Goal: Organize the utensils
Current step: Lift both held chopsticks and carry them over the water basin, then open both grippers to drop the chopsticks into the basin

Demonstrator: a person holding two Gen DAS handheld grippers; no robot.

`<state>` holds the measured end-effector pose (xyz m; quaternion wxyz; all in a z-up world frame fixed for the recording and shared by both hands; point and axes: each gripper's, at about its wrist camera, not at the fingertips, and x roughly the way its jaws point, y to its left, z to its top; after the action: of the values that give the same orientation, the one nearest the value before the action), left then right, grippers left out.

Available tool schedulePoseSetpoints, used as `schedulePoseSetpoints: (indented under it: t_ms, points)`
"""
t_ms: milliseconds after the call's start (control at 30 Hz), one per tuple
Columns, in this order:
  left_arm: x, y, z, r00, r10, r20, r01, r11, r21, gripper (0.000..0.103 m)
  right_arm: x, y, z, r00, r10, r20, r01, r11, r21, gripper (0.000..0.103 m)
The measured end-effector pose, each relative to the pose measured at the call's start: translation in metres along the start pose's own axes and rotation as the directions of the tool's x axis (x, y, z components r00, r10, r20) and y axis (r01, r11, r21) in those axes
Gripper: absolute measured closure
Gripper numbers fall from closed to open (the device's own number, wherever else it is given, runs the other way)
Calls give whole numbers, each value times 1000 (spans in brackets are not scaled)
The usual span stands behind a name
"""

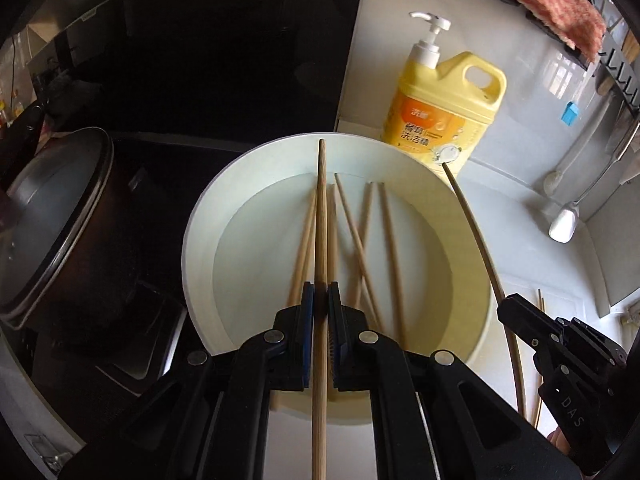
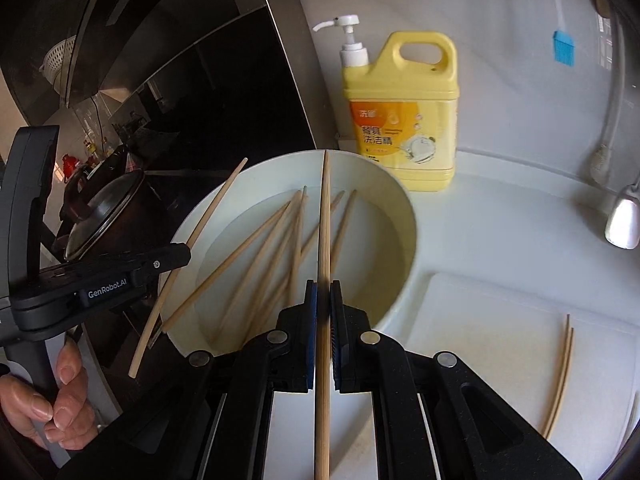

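A white bowl [image 1: 196, 232] [image 2: 372, 168] holds several loose wooden chopsticks [image 1: 388, 248] [image 2: 240, 256]. Above it, my left gripper [image 1: 320, 292] is shut on one chopstick [image 1: 321, 208] that points forward over the bowl. My right gripper [image 2: 323, 288] is likewise shut on a single chopstick [image 2: 325, 208]. Each view shows the other gripper beside the bowl with its stick: the right one [image 1: 506, 308] at the bowl's right, the left one [image 2: 186, 252] at its left. Two chopsticks [image 2: 562, 376] lie together on a white cutting board [image 2: 480, 320] to the right.
A yellow pump bottle of dish soap [image 1: 444, 112] [image 2: 404, 120] stands just behind the bowl. A dark pot with a glass lid [image 1: 52, 220] [image 2: 104, 212] sits to the left on the black stove. Utensils and a blue brush [image 2: 563, 48] hang on the right wall. A hand [image 2: 60, 408] grips the left handle.
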<state>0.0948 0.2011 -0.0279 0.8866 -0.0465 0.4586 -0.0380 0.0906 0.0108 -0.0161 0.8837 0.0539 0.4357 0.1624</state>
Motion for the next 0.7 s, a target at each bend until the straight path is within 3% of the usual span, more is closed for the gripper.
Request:
schedulePoseSetpoints:
  t_ms: [333, 600, 633, 667, 700]
  points:
    - [55, 21, 21, 991, -60, -122, 66, 997, 47, 95, 63, 17, 20, 997, -39, -60, 44, 996, 82, 97]
    - [80, 19, 25, 984, -83, -157, 93, 994, 59, 95, 89, 23, 27, 993, -55, -102, 65, 994, 93, 97]
    - [81, 19, 26, 984, -82, -159, 92, 994, 57, 90, 92, 23, 27, 992, -53, -116, 64, 994, 93, 97]
    - [83, 19, 27, 982, -89, -165, 98, 994, 50, 77, 94, 22, 27, 990, -51, -132, 64, 993, 95, 96]
    - [82, 20, 28, 981, -97, -168, 106, 994, 41, 56, 95, 22, 27, 989, -60, -139, 74, 993, 96, 87]
